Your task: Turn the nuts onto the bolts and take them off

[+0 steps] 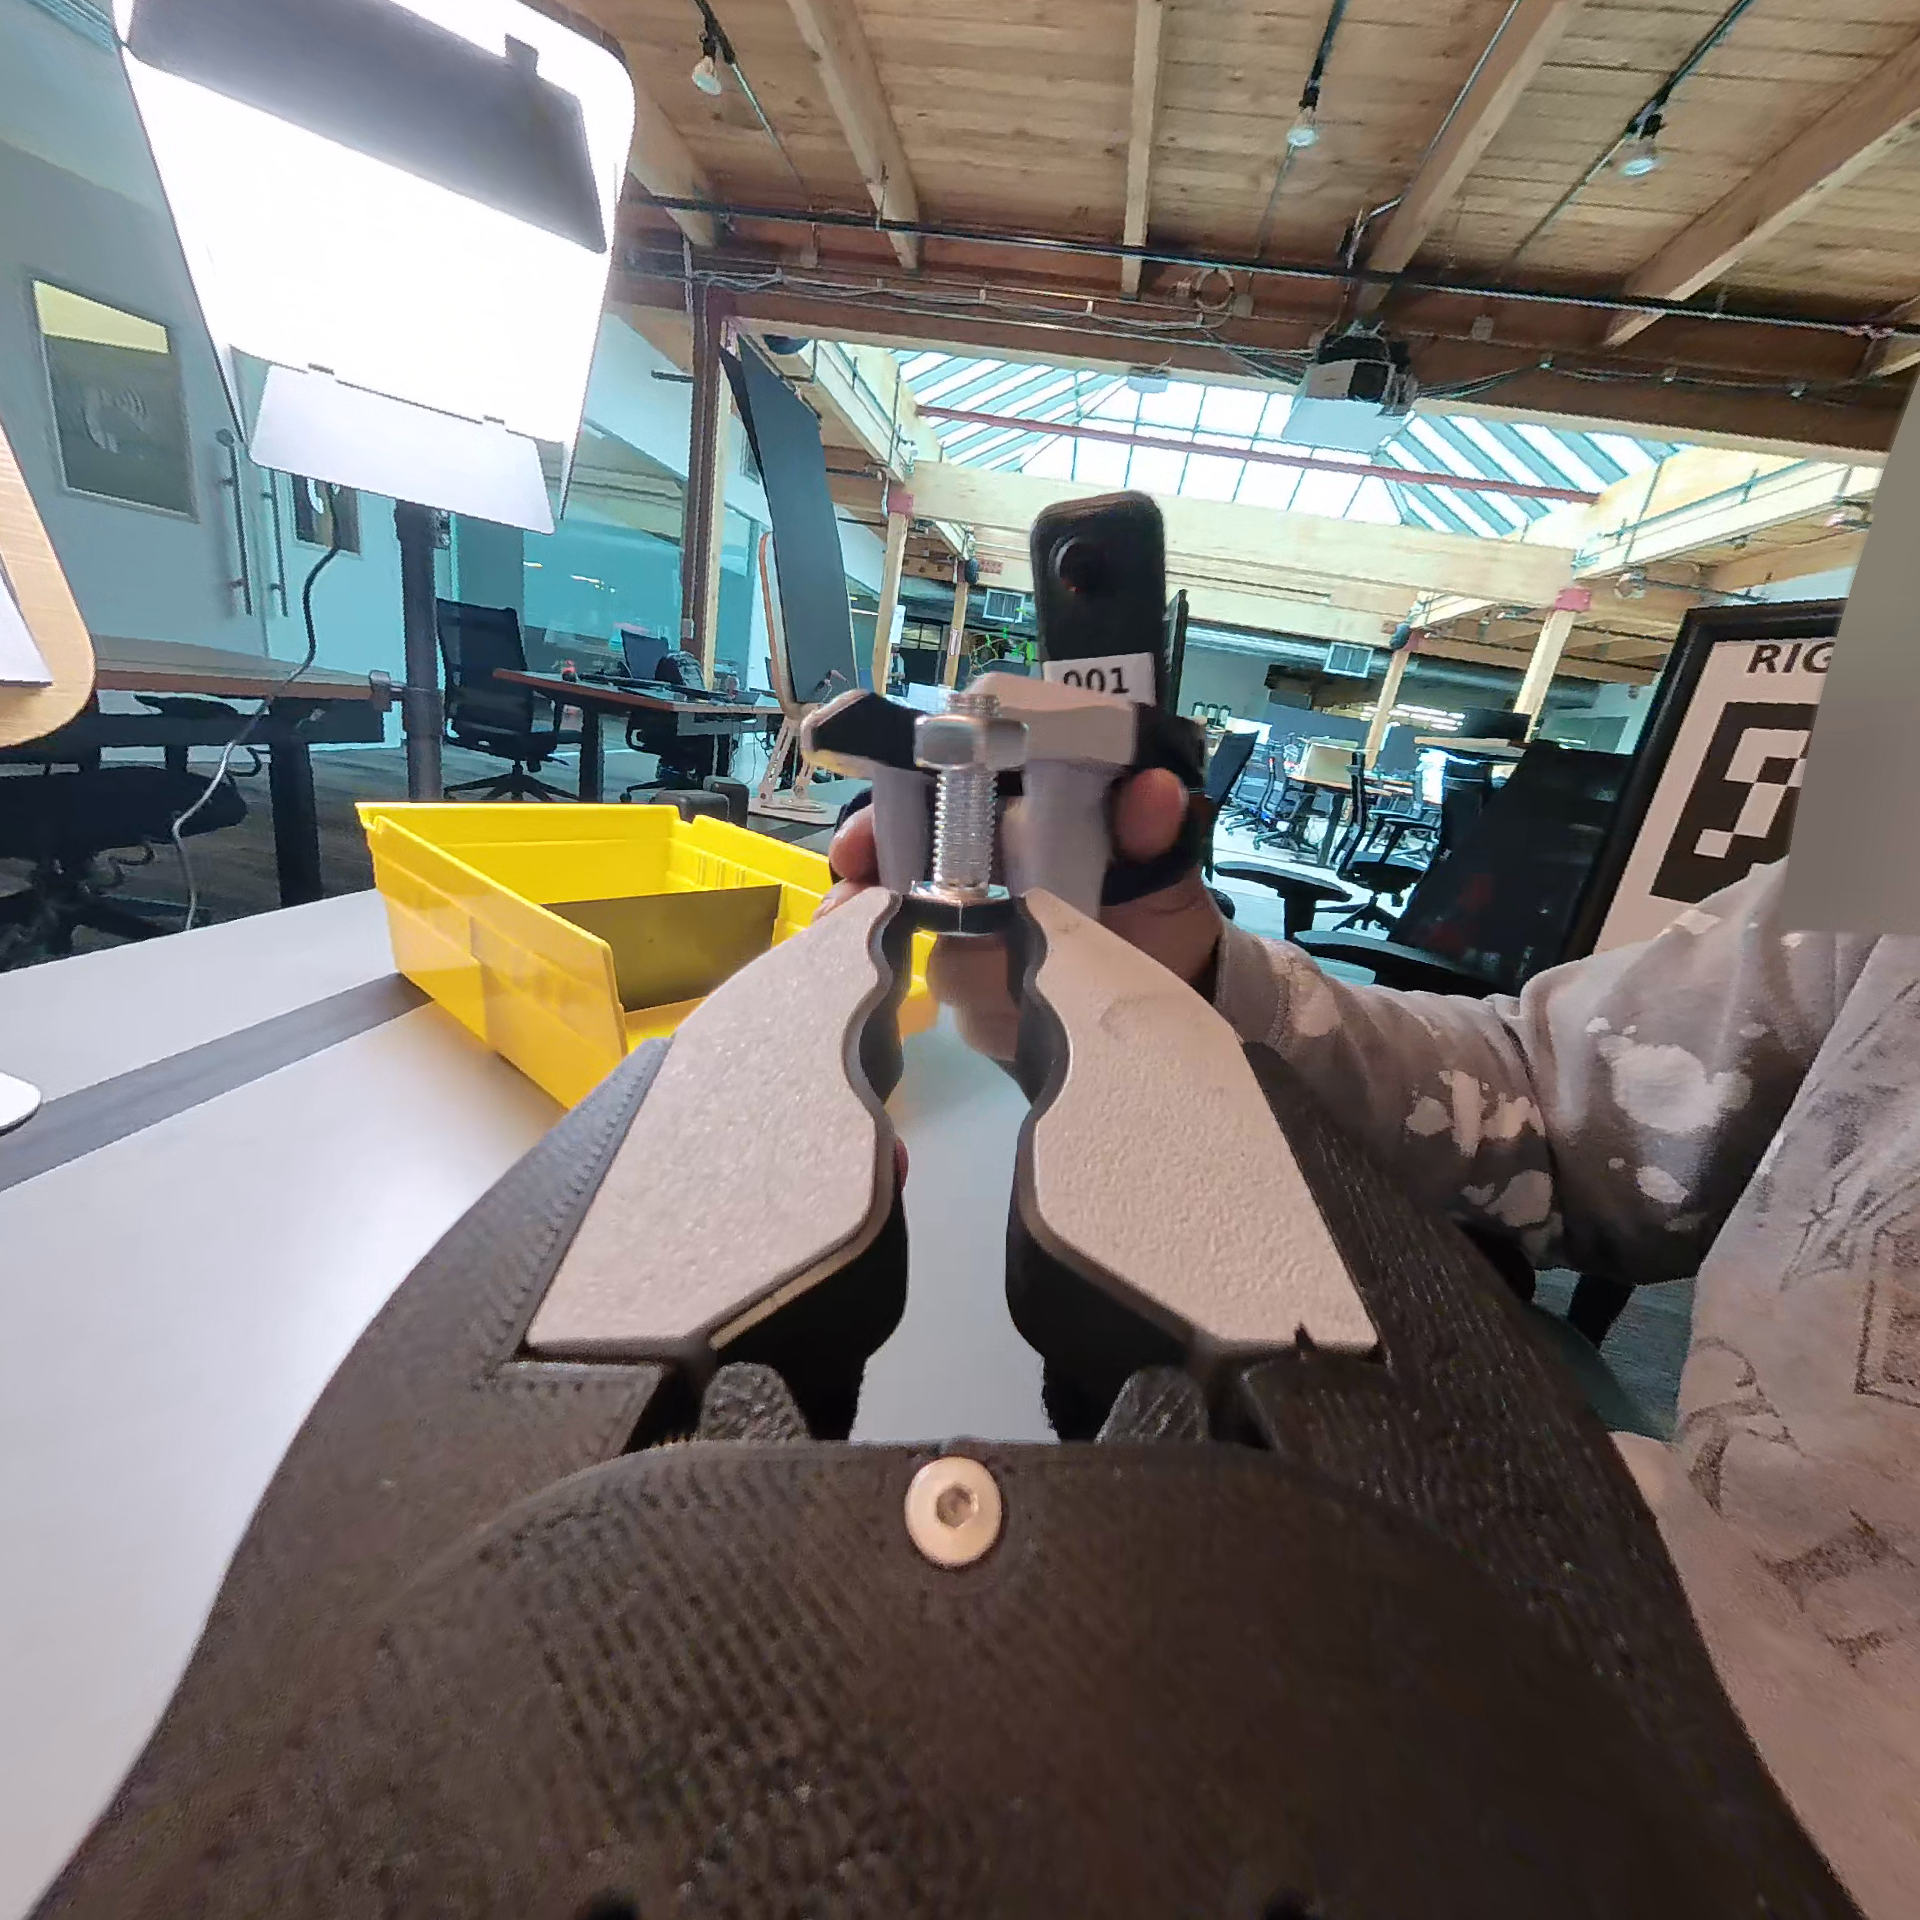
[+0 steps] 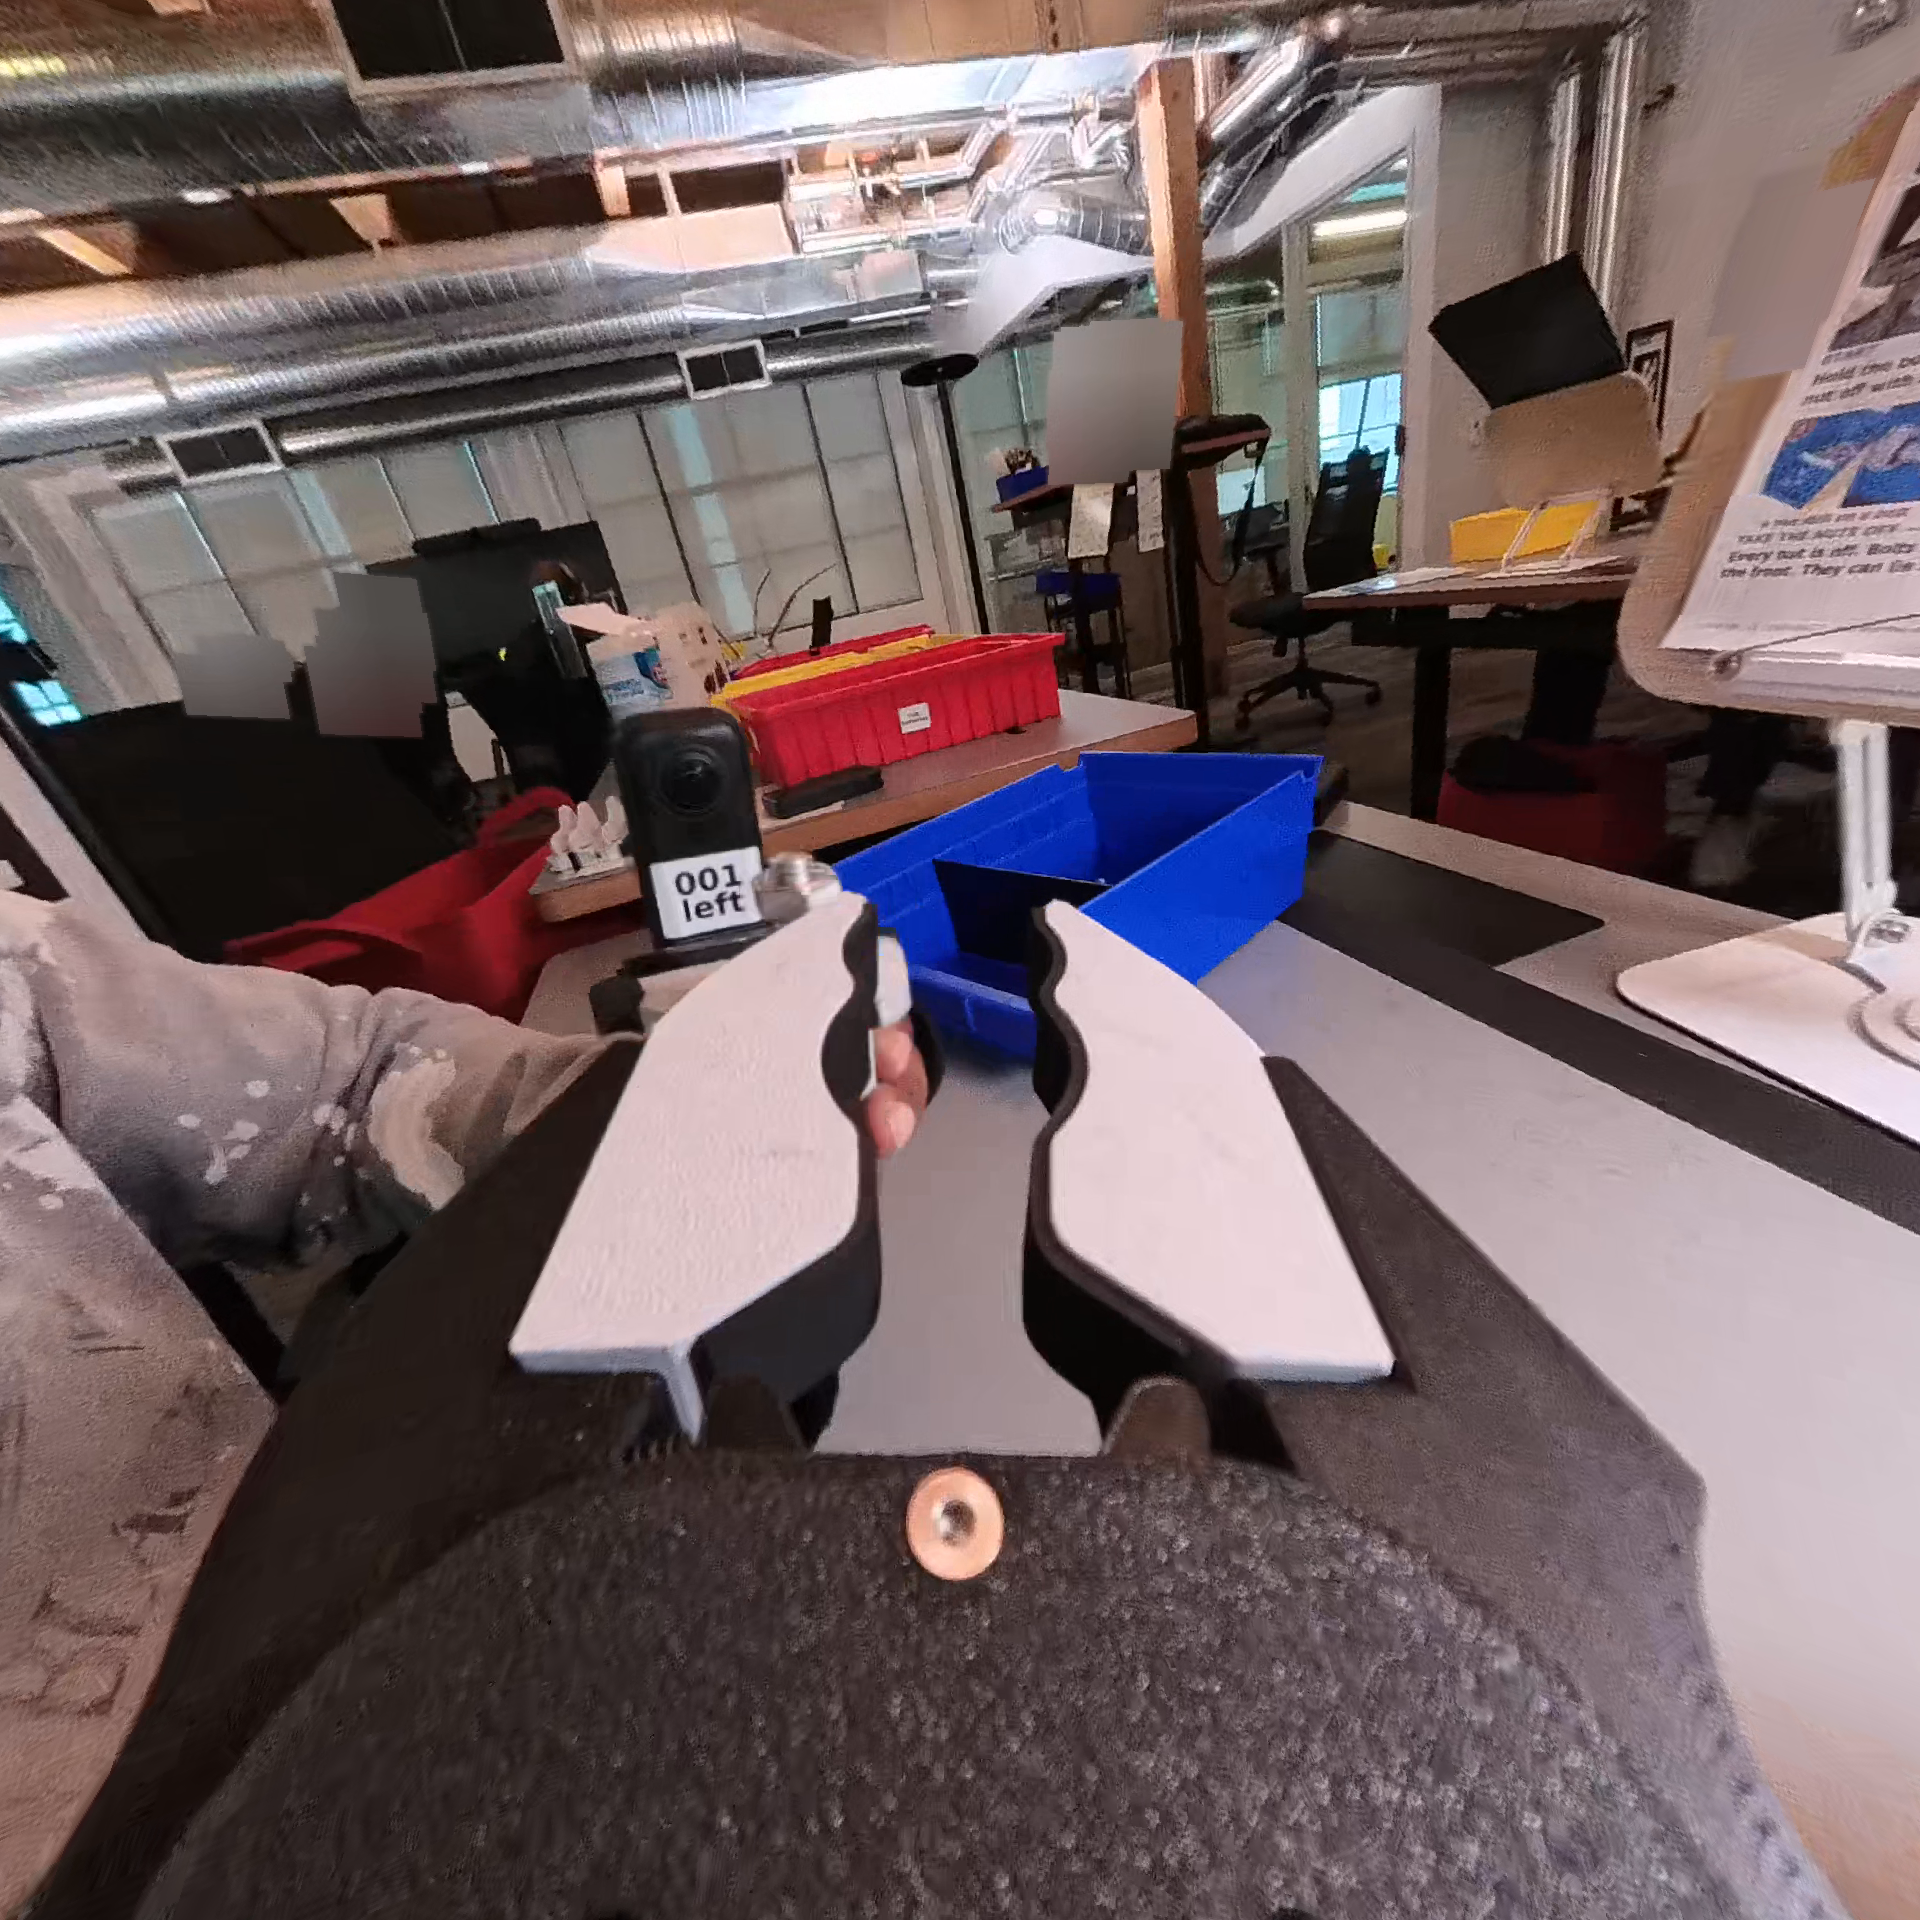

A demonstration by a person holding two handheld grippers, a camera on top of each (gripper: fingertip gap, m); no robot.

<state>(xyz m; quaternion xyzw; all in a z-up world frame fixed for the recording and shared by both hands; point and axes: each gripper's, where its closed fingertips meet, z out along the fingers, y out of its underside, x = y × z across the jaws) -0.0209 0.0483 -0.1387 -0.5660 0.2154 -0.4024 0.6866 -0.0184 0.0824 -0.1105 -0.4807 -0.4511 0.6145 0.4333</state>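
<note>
My left gripper is shut on the head of a silver bolt and holds it upright above the table. A silver nut sits near the top of the thread. In the left wrist view the right gripper's fingers stand on either side of the nut. In the right wrist view my right gripper is open with nothing between its fingers. The nut shows just beyond its left fingertip. I cannot tell whether that finger touches it. The left gripper's camera is behind.
A yellow bin stands on the grey table to the left. A blue bin stands ahead of the right gripper. A sheet holder with a white base is at the right. The person's sleeve is close. The grippers' ends are close to 5 cm from one another.
</note>
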